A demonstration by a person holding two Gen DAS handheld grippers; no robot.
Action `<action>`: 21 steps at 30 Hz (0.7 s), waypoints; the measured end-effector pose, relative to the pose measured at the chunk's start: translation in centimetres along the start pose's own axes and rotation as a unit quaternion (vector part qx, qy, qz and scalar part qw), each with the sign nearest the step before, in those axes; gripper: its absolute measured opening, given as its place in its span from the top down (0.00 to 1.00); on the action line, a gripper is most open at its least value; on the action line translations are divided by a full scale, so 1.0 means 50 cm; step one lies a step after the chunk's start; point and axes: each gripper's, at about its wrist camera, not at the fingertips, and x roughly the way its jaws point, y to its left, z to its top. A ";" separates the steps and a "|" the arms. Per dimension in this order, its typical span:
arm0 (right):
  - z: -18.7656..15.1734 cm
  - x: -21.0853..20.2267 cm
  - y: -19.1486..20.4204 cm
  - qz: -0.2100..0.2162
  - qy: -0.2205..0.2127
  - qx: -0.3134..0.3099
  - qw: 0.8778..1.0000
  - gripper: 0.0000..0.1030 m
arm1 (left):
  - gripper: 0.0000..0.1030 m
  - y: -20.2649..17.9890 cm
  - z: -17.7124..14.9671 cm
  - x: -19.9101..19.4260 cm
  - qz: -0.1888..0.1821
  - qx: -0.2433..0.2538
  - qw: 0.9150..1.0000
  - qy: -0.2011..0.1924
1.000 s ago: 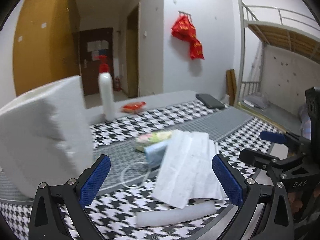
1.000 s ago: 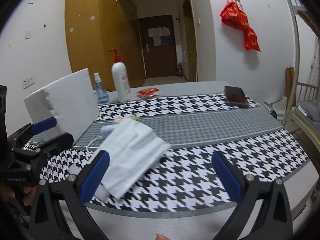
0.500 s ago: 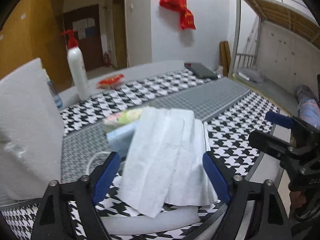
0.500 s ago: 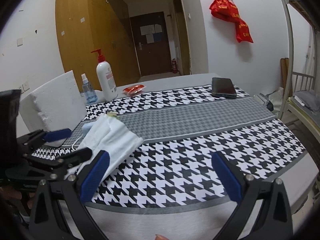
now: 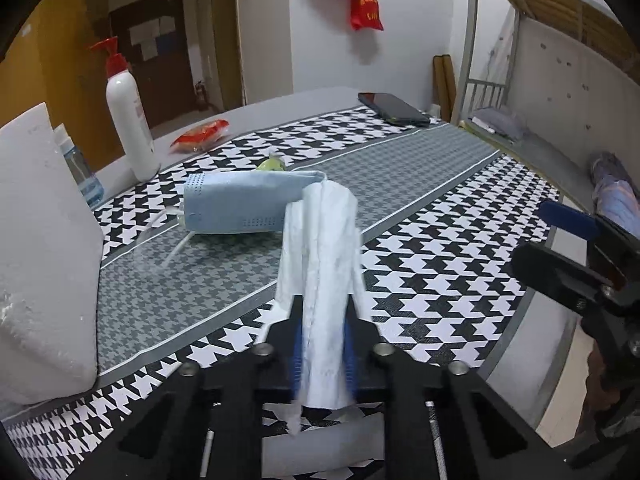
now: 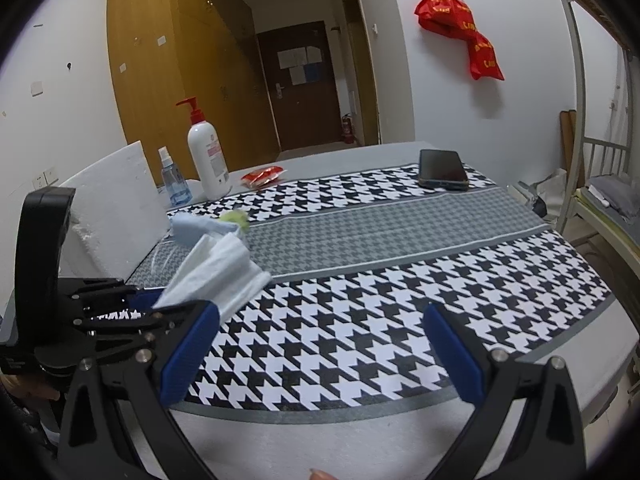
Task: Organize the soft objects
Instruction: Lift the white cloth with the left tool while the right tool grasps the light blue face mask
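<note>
My left gripper [image 5: 322,344] has its jaws closing on a white tissue [image 5: 320,264], and the blue pads press its sides. The tissue is bunched into a narrow upright fold; its far end touches a light blue face mask [image 5: 240,204] lying on the houndstooth tablecloth [image 5: 420,280]. A small green-yellow packet [image 5: 271,165] peeks out behind the mask. Under the gripper lies a white roll [image 5: 320,444]. The right wrist view shows the same tissue [image 6: 220,268] held at the left. My right gripper [image 6: 320,352] stands open over the cloth, nothing between its fingers.
A white foam block [image 5: 44,260] stands at the left. Behind it are a spray bottle [image 5: 82,176] and a red-capped pump bottle [image 5: 130,120]. A red snack packet [image 5: 200,138] and a dark phone [image 5: 394,109] lie at the back. A metal bunk bed [image 5: 500,92] stands on the right.
The left gripper's jaws went from wide open to shut on the tissue, which went from a flat sheet to a bunched fold. The blue mask beneath it came into view.
</note>
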 end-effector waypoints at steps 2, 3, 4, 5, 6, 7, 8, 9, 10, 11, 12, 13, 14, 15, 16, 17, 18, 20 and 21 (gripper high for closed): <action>0.001 0.002 0.003 0.002 0.001 -0.003 1.000 0.00 | 0.90 -0.001 -0.003 -0.006 -0.013 0.002 1.000 -0.003; 0.001 0.003 0.004 0.001 0.002 -0.004 1.000 0.00 | 0.90 -0.003 -0.003 -0.010 -0.019 0.004 1.000 -0.006; 0.001 0.004 0.005 0.001 0.003 -0.005 1.000 0.00 | 0.90 -0.003 -0.004 -0.016 -0.023 0.004 1.000 -0.010; 0.002 0.006 0.006 0.001 0.003 -0.005 1.000 0.00 | 0.90 -0.003 -0.004 -0.020 -0.025 0.005 1.000 -0.013; 0.002 0.007 0.007 0.001 0.003 -0.005 1.000 0.00 | 0.90 -0.002 -0.004 -0.027 -0.027 0.005 0.999 -0.018; 0.002 0.007 0.009 0.002 0.003 -0.005 1.000 0.00 | 0.90 0.000 -0.004 -0.036 -0.030 0.004 0.999 -0.024; 0.003 0.006 0.010 0.002 0.003 -0.006 1.000 0.00 | 0.90 0.002 -0.004 -0.043 -0.032 0.004 0.999 -0.030; 0.003 0.006 0.013 0.002 0.003 -0.007 1.000 0.00 | 0.90 0.003 -0.003 -0.049 -0.032 0.004 0.999 -0.034; 0.003 0.006 0.014 0.002 0.003 -0.007 1.000 0.00 | 0.90 0.004 -0.003 -0.056 -0.033 0.003 0.999 -0.038; 0.004 0.007 0.017 0.003 0.003 -0.009 1.000 0.00 | 0.90 0.005 -0.005 -0.064 -0.036 0.003 0.999 -0.041; 0.005 0.007 0.020 0.003 0.002 -0.011 1.000 0.00 | 0.90 0.005 -0.006 -0.070 -0.037 0.004 0.998 -0.044; 0.006 0.007 0.023 0.003 0.002 -0.012 1.000 0.00 | 0.90 0.007 -0.008 -0.077 -0.041 0.004 0.998 -0.048; 0.007 0.007 0.026 0.003 0.002 -0.013 1.000 0.00 | 0.90 0.009 -0.010 -0.082 -0.044 0.003 0.998 -0.050; 0.007 0.007 0.029 0.003 0.001 -0.014 1.000 0.00 | 0.90 0.011 -0.012 -0.086 -0.047 0.003 0.998 -0.051; 0.008 0.007 0.031 0.004 0.001 -0.015 1.000 0.00 | 0.90 0.016 -0.015 -0.091 -0.051 0.001 0.997 -0.054; 0.008 0.007 0.034 0.005 0.001 -0.015 1.000 0.00 | 0.90 0.019 -0.017 -0.094 -0.052 0.001 0.997 -0.055; 0.008 0.007 0.036 0.006 0.001 -0.016 1.000 0.00 | 0.90 0.023 -0.020 -0.098 -0.052 0.000 0.997 -0.056; 0.010 0.008 0.042 0.003 0.001 -0.017 1.000 0.00 | 0.90 0.032 -0.029 -0.106 -0.054 -0.002 0.997 -0.058; 0.011 0.008 0.044 0.004 0.001 -0.017 1.000 0.00 | 0.90 0.037 -0.034 -0.108 -0.054 -0.003 0.997 -0.058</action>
